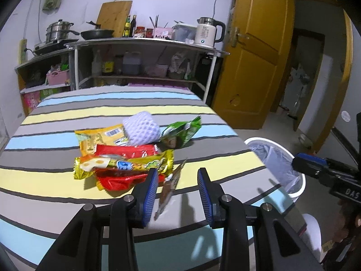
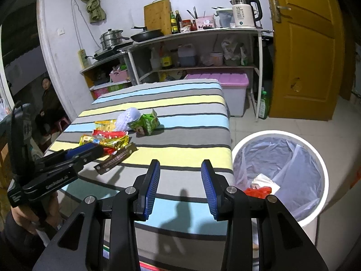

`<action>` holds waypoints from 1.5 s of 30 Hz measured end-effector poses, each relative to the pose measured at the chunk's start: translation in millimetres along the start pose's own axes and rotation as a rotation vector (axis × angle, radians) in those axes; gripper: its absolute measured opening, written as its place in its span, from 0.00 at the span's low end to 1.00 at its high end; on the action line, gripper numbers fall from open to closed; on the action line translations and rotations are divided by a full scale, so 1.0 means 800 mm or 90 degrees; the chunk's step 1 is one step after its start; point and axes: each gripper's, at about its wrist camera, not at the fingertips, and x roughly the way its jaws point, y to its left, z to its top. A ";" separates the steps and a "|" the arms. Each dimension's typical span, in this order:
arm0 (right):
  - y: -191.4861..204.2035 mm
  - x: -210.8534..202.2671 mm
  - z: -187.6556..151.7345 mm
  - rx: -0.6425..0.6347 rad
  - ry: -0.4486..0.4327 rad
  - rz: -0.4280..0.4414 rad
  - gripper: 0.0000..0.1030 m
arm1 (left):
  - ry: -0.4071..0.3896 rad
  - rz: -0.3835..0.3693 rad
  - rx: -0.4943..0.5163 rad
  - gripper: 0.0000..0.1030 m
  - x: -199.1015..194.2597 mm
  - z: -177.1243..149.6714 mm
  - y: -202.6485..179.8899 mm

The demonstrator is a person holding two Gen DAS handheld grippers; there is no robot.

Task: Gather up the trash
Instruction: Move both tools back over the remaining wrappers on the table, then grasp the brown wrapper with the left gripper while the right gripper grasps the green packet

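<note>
A heap of snack wrappers lies on the striped table (image 1: 126,110): yellow (image 1: 99,140), red (image 1: 126,151), gold (image 1: 126,164), a green bag (image 1: 182,131), a white foam net (image 1: 142,128) and a brown wrapper (image 1: 169,189). My left gripper (image 1: 178,192) is open, its jaws either side of the brown wrapper (image 2: 117,158), just above the table. My right gripper (image 2: 180,187) is open and empty over the table's near edge, left of the white lined trash bin (image 2: 315,158), which holds red and white trash (image 2: 259,187).
A shelf unit (image 1: 144,45) with pots, bottles and a kettle (image 1: 208,31) stands behind the table. A pink-lidded storage box (image 2: 225,83) and a yellow door (image 2: 304,45) are at the right. A seated person (image 2: 48,103) is at the far left.
</note>
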 end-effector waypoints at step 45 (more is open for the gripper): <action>0.058 0.122 0.072 -0.023 0.047 0.054 0.38 | -0.006 -0.021 -0.034 0.08 -0.017 0.000 0.047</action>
